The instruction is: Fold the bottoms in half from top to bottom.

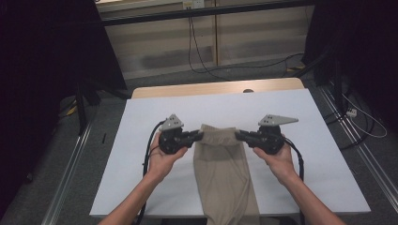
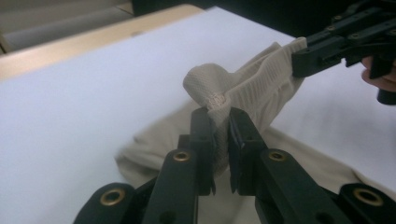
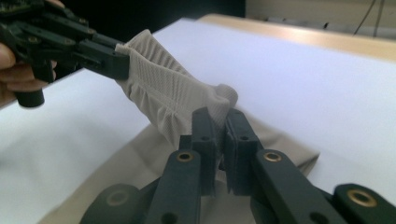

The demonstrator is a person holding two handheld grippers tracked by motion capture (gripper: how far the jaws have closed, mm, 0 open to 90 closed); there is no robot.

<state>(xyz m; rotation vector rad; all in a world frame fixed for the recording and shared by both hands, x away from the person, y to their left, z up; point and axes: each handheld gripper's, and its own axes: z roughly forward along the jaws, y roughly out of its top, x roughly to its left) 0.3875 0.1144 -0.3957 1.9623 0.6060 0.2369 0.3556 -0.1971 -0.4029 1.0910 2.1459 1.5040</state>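
We have a beige pair of trousers [image 1: 224, 168] lying lengthwise down the middle of the white table [image 1: 141, 154], its waistband [image 1: 218, 132] raised near the table's centre and the legs running to the near edge and over it. Our left gripper [image 1: 199, 136] pinches the left corner of the waistband, jaws pressed together on the ribbed elastic; our right gripper [image 1: 238, 136] pinches the right corner the same way, and the band hangs stretched between them. The fabric looks light, thin and limp, so we judge it will sag and fold wherever we do not support it. The ribbed, doubled band seems the firmest place to grip. The cloth below it looks smoother and may slip from a shallow bite.
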